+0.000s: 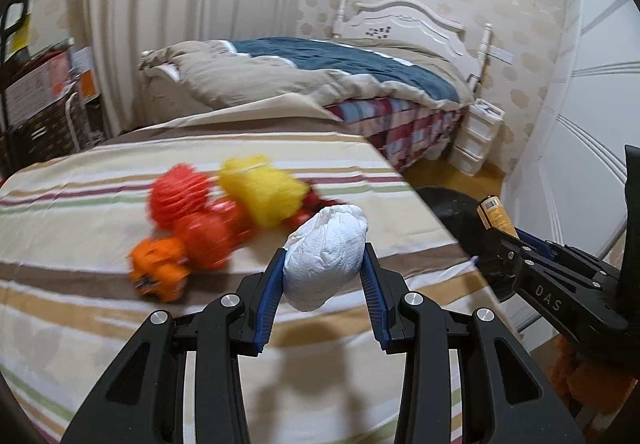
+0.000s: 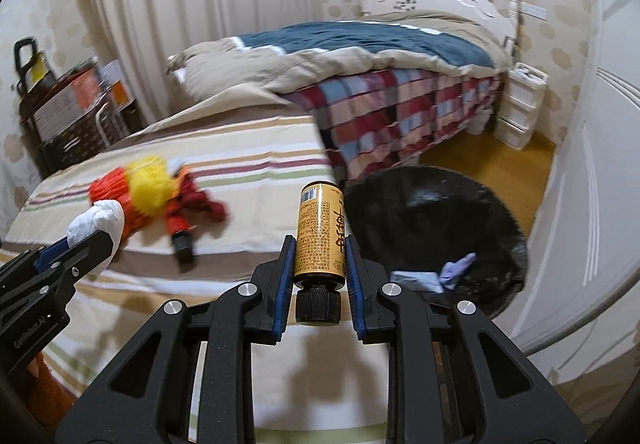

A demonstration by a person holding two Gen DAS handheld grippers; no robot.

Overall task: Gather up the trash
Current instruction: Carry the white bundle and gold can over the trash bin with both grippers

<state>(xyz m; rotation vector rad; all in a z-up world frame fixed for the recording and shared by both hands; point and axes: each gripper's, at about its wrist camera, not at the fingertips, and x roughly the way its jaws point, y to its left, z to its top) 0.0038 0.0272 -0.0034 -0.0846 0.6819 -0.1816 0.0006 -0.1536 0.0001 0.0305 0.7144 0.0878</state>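
We take the black-lined trash bin (image 2: 436, 232) first, the largest of our things: it stands on the floor just beside the striped bed's (image 2: 248, 152) right edge, ahead and to the right of our right gripper (image 2: 319, 264), with bluish scraps already lying inside. Its liner looks thin and slack, so we judge it will give if anything heavy drops against the rim.

Next comes the crumpled white paper wad (image 1: 326, 256). Our left gripper (image 1: 325, 276) pinches it between the blue pads, which press its two flanks while the wad bulges above and below them, held clear over the bedspread. We reckon it is very light, soft and crushable, unlikely to slip, and safe to squeeze anywhere; the middle, where we have it, seems as good as any spot.

Smallest is the yellow bottle with a black cap (image 2: 320, 240). Our right gripper is closed on its lower body, cap toward us and base pointing away, near the bin's rim but not yet over the opening. It looks rigid and smooth, so we judge it could slide or pivot; the pads sit toward the cap end, and a hold nearer mid-body would probably be steadier.

A heap of red, orange and yellow mesh items (image 1: 224, 212) lies on the bed beyond the wad, apart from both grippers.
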